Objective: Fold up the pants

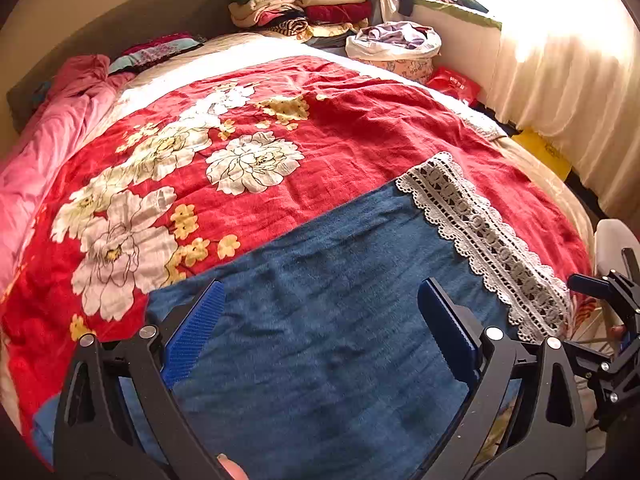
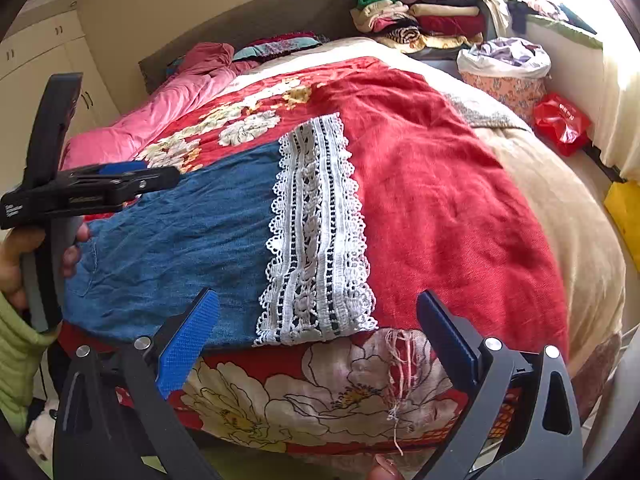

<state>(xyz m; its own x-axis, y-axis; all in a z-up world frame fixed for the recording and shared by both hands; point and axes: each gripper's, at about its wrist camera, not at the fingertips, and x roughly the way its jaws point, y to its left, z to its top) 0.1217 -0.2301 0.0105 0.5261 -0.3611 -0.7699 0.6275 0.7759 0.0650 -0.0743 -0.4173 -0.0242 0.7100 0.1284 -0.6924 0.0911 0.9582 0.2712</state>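
Observation:
Blue denim pants (image 1: pixel 320 320) with a white lace hem band (image 1: pixel 488 240) lie flat on the red floral blanket (image 1: pixel 248 152) near the bed's front edge. They also show in the right wrist view (image 2: pixel 180 248), lace (image 2: pixel 316 240) to the right. My left gripper (image 1: pixel 320 320) is open, its blue pads hovering over the denim. My right gripper (image 2: pixel 316 344) is open, just in front of the lace end at the bed's edge. The left gripper also shows in the right wrist view (image 2: pixel 120 180), over the denim's left part.
A pink duvet (image 1: pixel 52 132) lies bunched along the bed's left side. Stacks of folded clothes (image 1: pixel 312 4) sit at the bed's head, beside a basket of laundry (image 1: pixel 396 48). A red bag (image 2: pixel 560 120) and a yellow object (image 2: pixel 624 216) lie on the floor by the curtain.

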